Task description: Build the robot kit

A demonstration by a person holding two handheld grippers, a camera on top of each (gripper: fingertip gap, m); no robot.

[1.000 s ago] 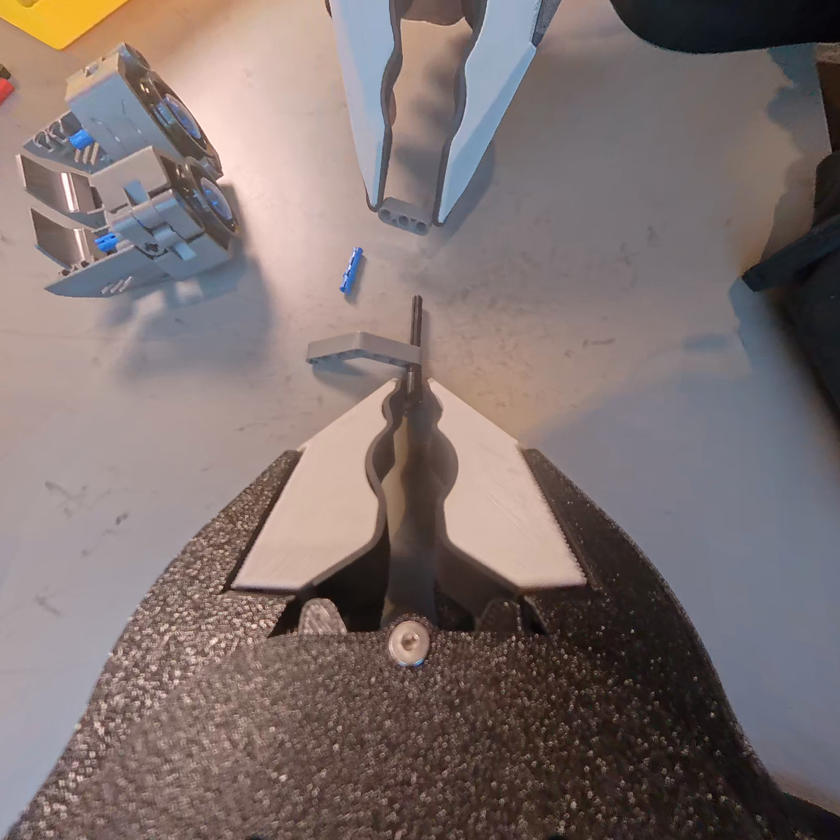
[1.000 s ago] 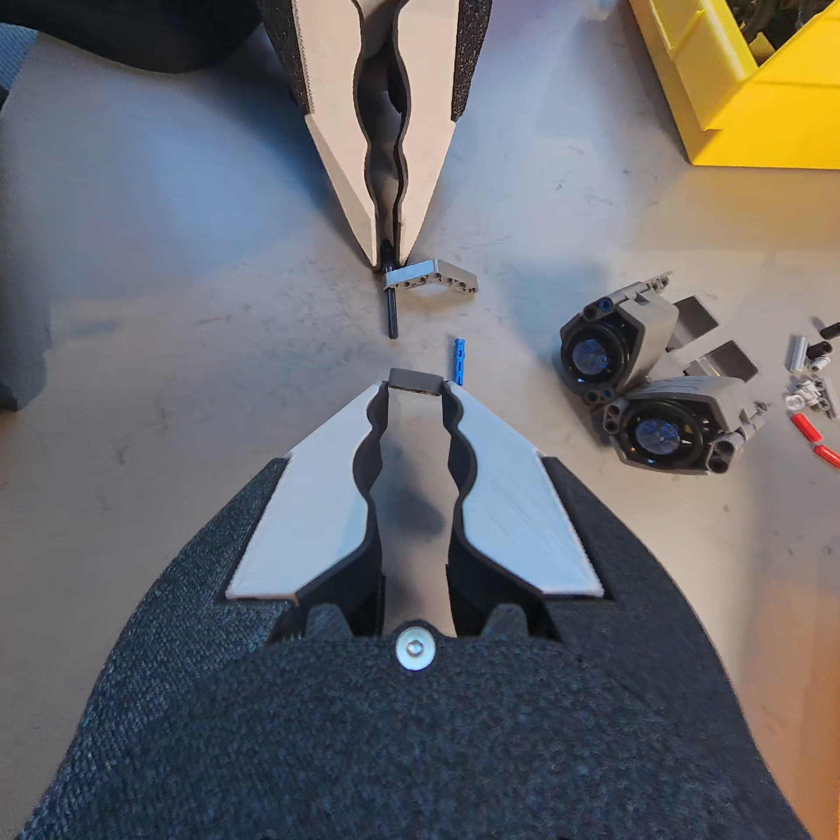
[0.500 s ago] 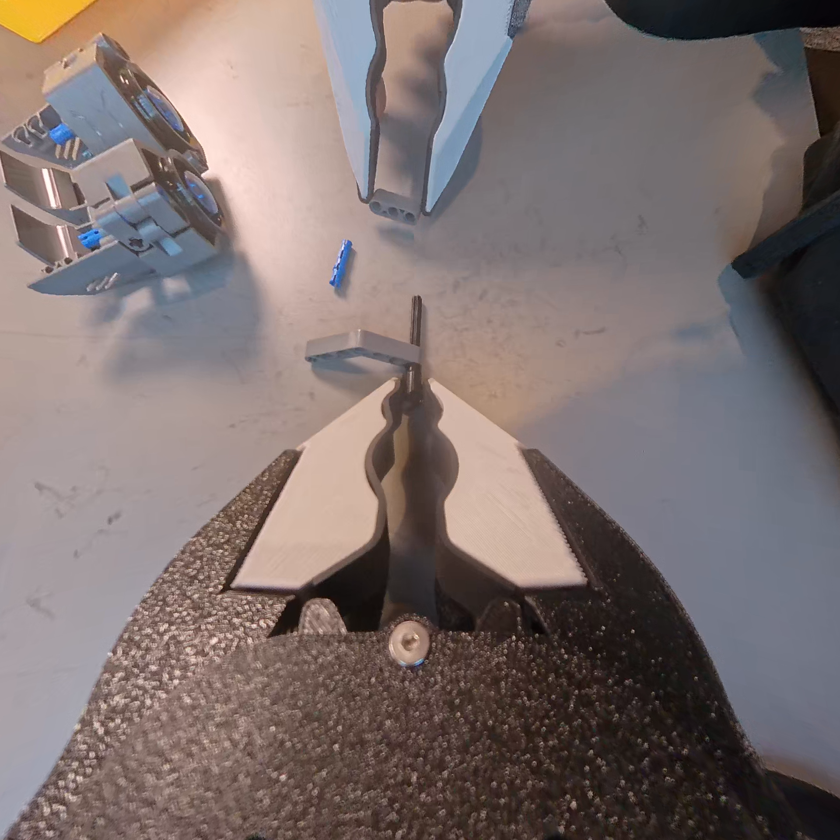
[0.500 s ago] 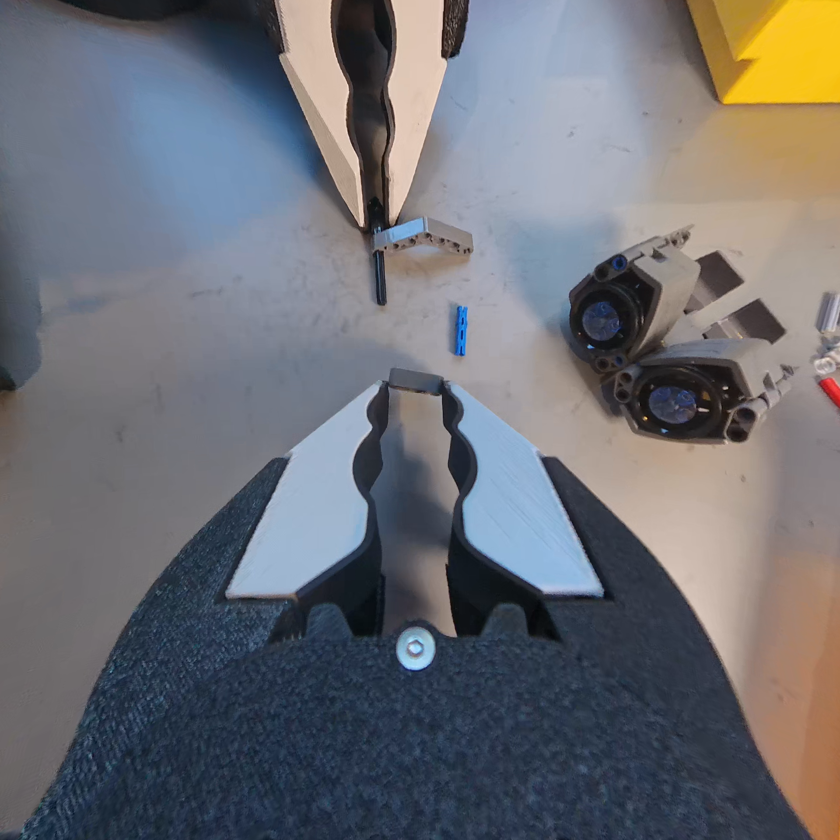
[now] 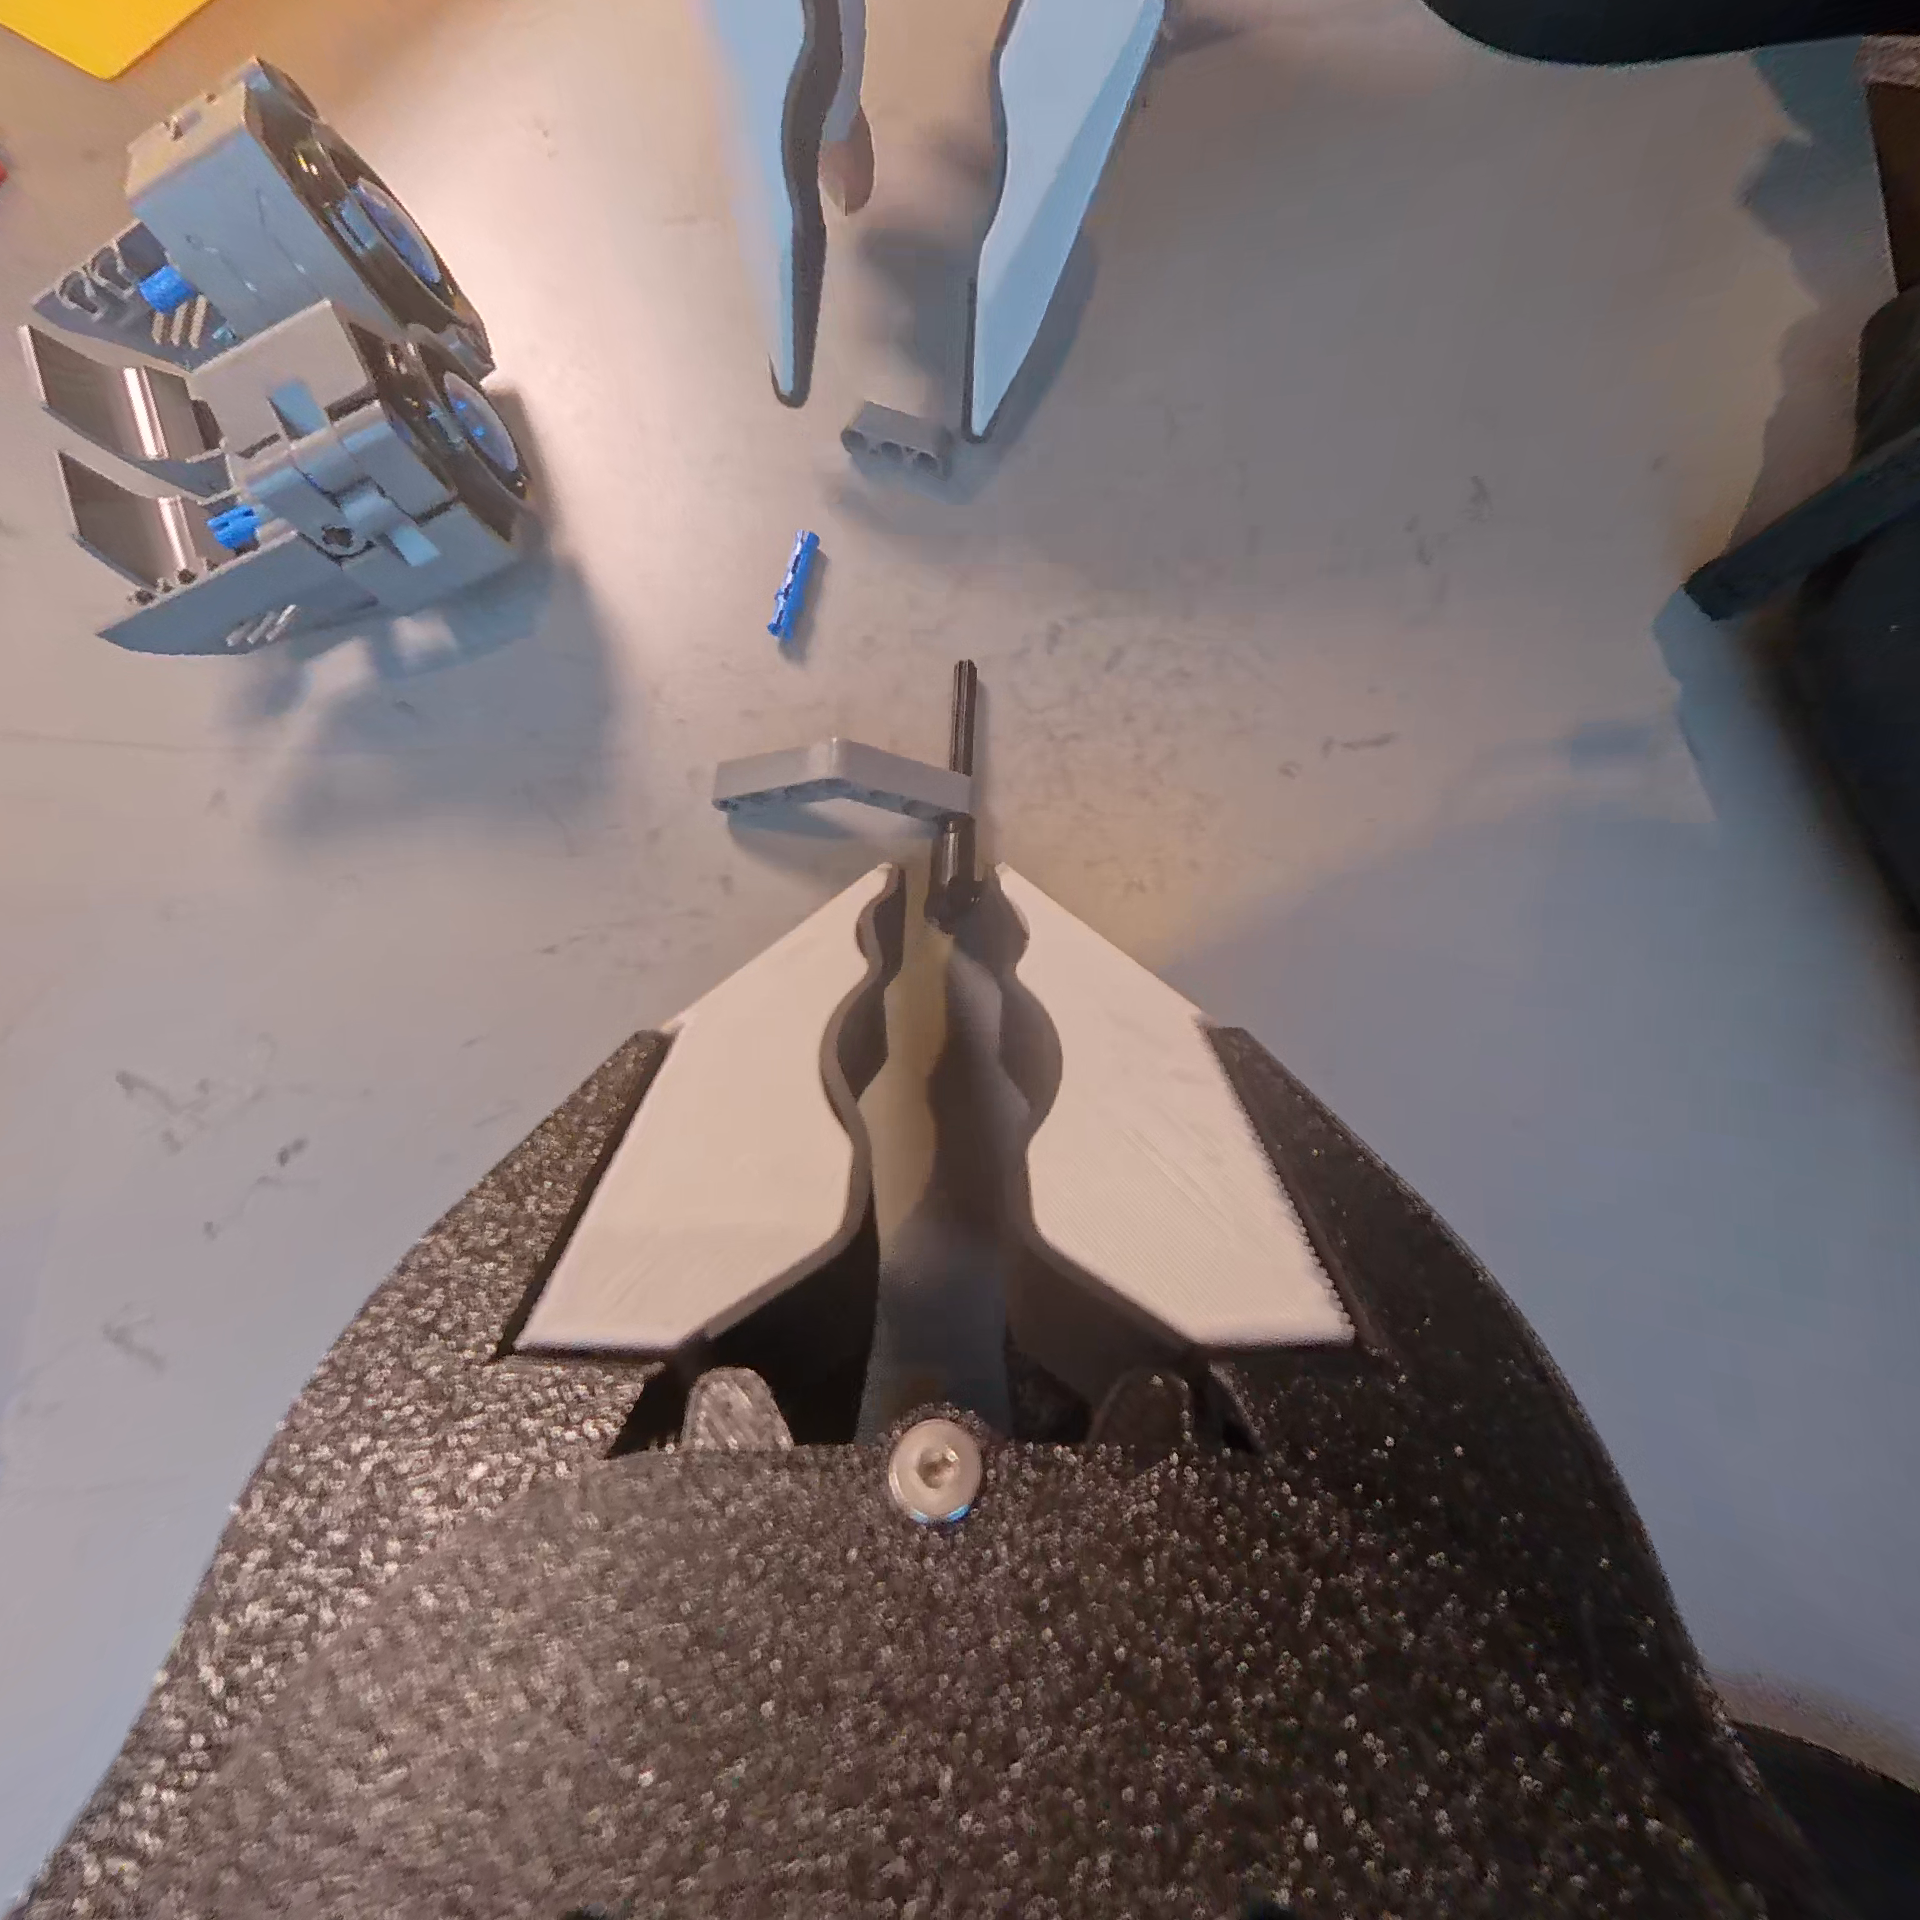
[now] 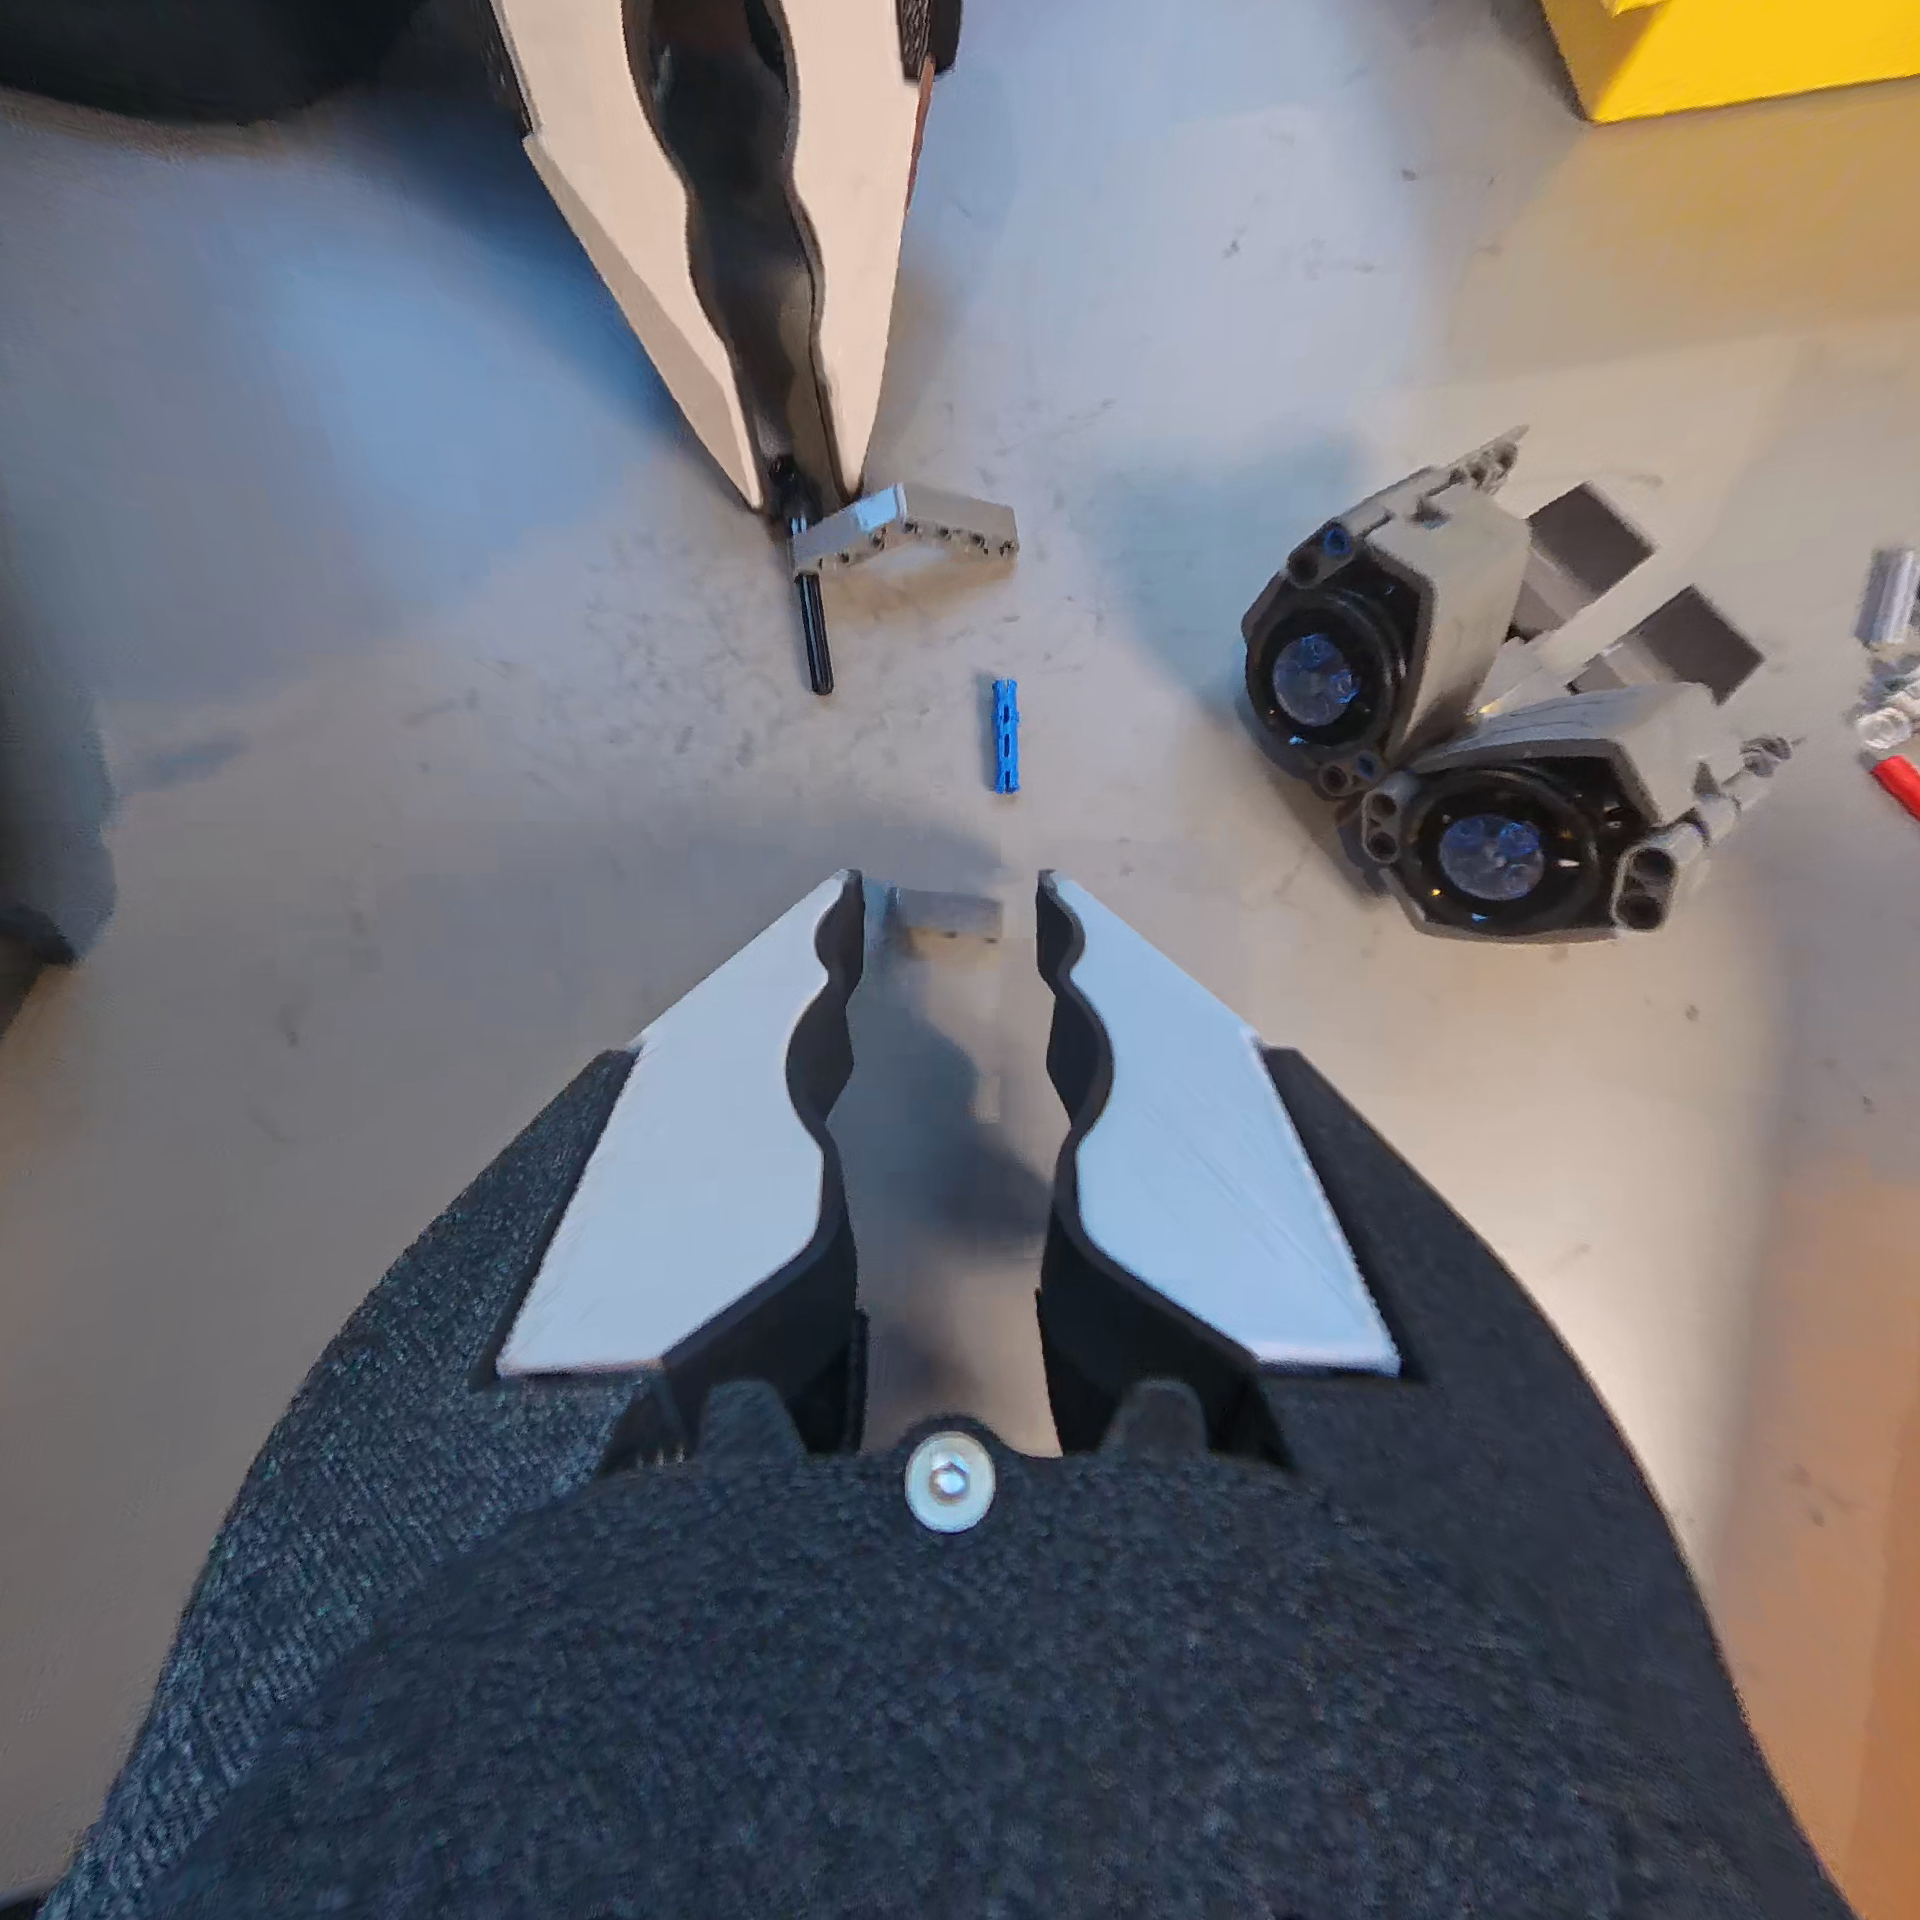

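At the far left of the left wrist view, two grey motor blocks [image 5: 301, 416] sit joined together on the pale table [image 5: 364, 1039]. They have round dark faces with blue middles. A little to the right, a small blue pin [image 5: 795, 582] lies flat by itself, not touching anything.

Next comes a bent grey beam [image 5: 831, 774] with holes along it. A thin black rod [image 5: 958, 748] goes through the hole at its right end. The left gripper [image 5: 951, 883] is closed tight on the near end of that rod. Only the very tips pinch it, so the hold looks small, and the rod could likely twist if it gets bumped. The beam hangs out to the left of the rod, close over the table. The pictures do not show if it touches the table.

Across from it is the right gripper [image 5: 883, 384], and its claw is open with nothing in its grip. A small grey beam [image 5: 902, 455] with three holes lies between its two tips. It touches one tip and sits apart from the other.

In the right wrist view, a yellow bin [image 6: 1745, 52] shows at the top right corner. A few small grey and red bits [image 6: 1891, 727] lie at the right edge.
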